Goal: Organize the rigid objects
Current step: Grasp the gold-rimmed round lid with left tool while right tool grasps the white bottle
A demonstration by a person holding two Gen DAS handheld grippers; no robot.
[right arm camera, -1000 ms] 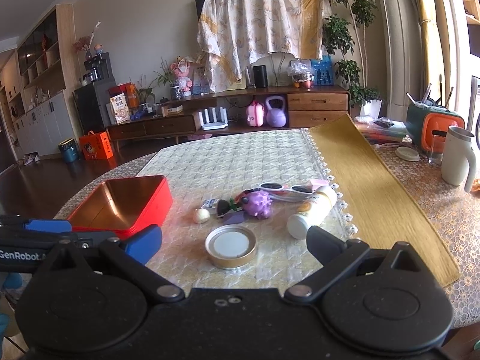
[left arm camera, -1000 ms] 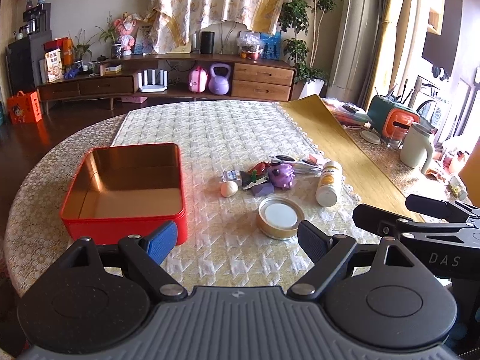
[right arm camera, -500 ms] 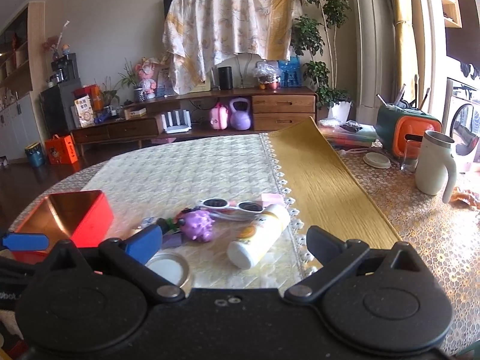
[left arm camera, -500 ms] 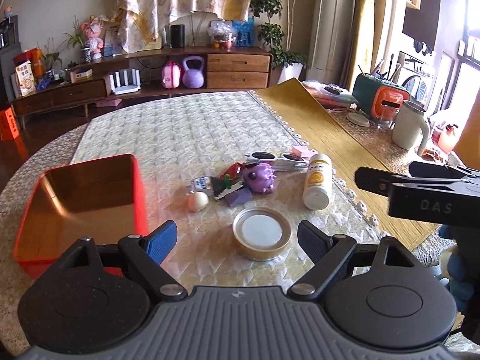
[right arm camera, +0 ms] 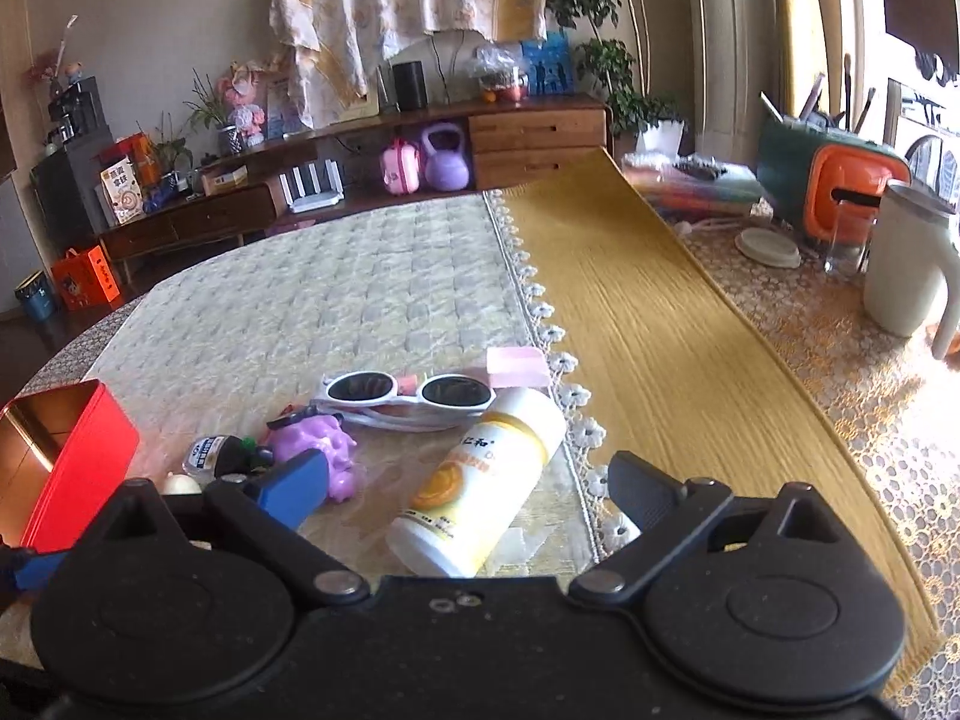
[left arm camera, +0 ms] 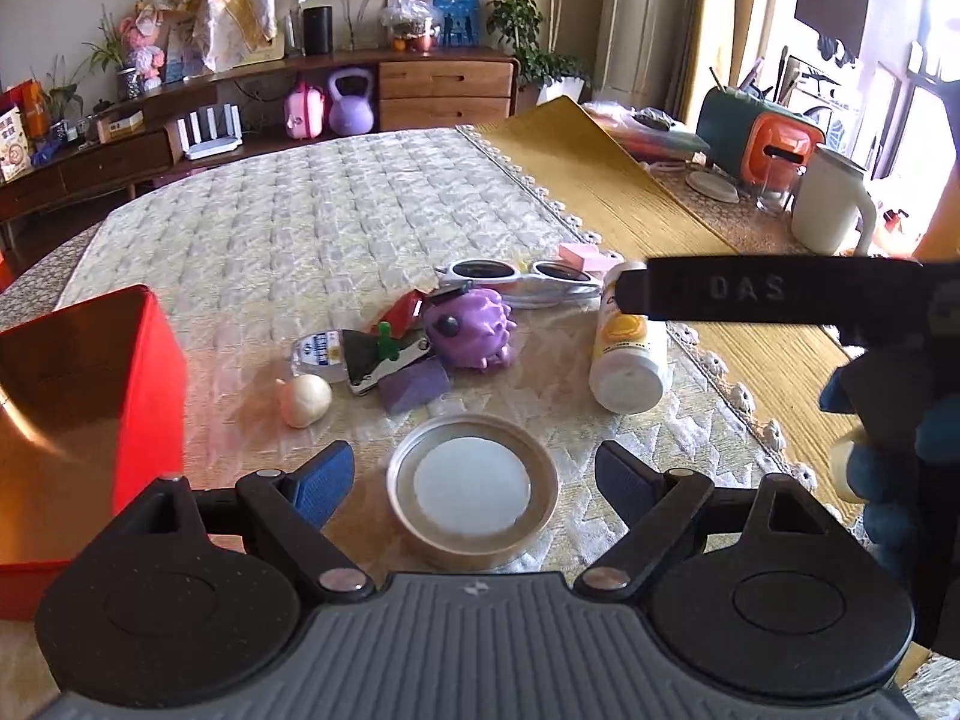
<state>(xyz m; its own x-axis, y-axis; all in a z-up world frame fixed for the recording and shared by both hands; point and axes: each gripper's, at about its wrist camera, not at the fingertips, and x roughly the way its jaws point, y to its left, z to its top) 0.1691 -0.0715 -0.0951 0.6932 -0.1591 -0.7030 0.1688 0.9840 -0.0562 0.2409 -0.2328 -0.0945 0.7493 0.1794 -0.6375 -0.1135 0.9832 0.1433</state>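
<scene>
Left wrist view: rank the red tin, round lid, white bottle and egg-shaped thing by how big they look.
1. red tin, partly cut off at the frame edge
2. round lid, though it lies nearest the camera
3. white bottle, partly hidden
4. egg-shaped thing

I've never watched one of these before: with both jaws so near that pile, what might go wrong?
The white bottle lies on its side near the mat's lace edge; a nudge could roll it away. The round lid is low and flat, so the open left gripper might slip off it. The small toys are crowded together, so one could drag another.
</scene>
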